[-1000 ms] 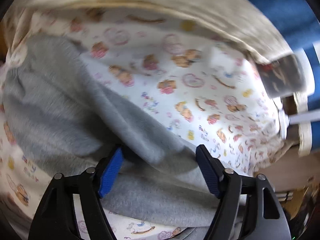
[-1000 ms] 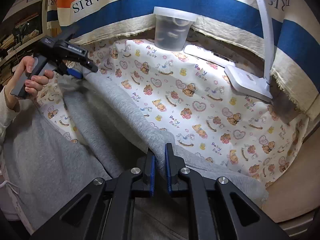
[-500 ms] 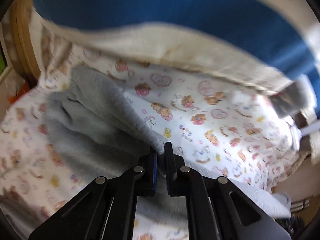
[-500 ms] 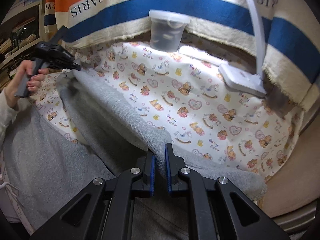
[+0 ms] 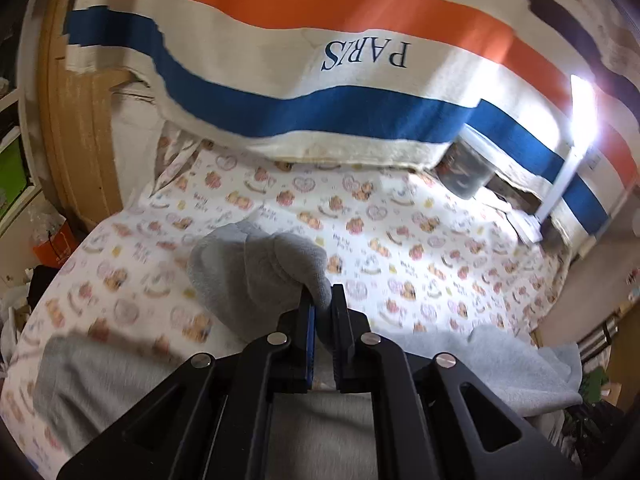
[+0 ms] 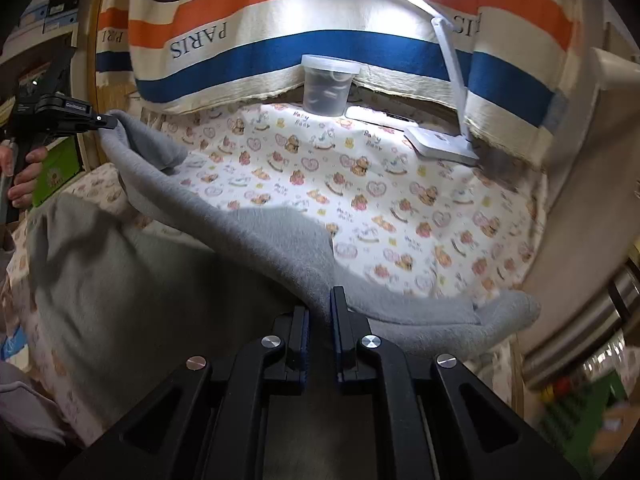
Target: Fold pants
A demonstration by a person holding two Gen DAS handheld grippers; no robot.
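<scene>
Grey fleece pants lie across a table covered in a bear-print cloth. My left gripper is shut on a bunched grey edge of the pants, lifted above the cloth. In the right wrist view that left gripper is at the far left, held by a hand, with the fabric hanging from its tip. My right gripper is shut on the same raised edge nearer me. The grey edge stretches as a band between both grippers. More of the pants drapes down at the lower left.
A clear lidded tub and a white desk lamp stand at the back of the table. A striped "PARIS" cloth hangs behind. Shelves with boxes are at the far left, and clutter lies beyond the table's right edge.
My left gripper closed on the pants' edge and lifted it up and back. The right gripper, still shut on the fabric, moved along with it, raising the edge off the cloth.
</scene>
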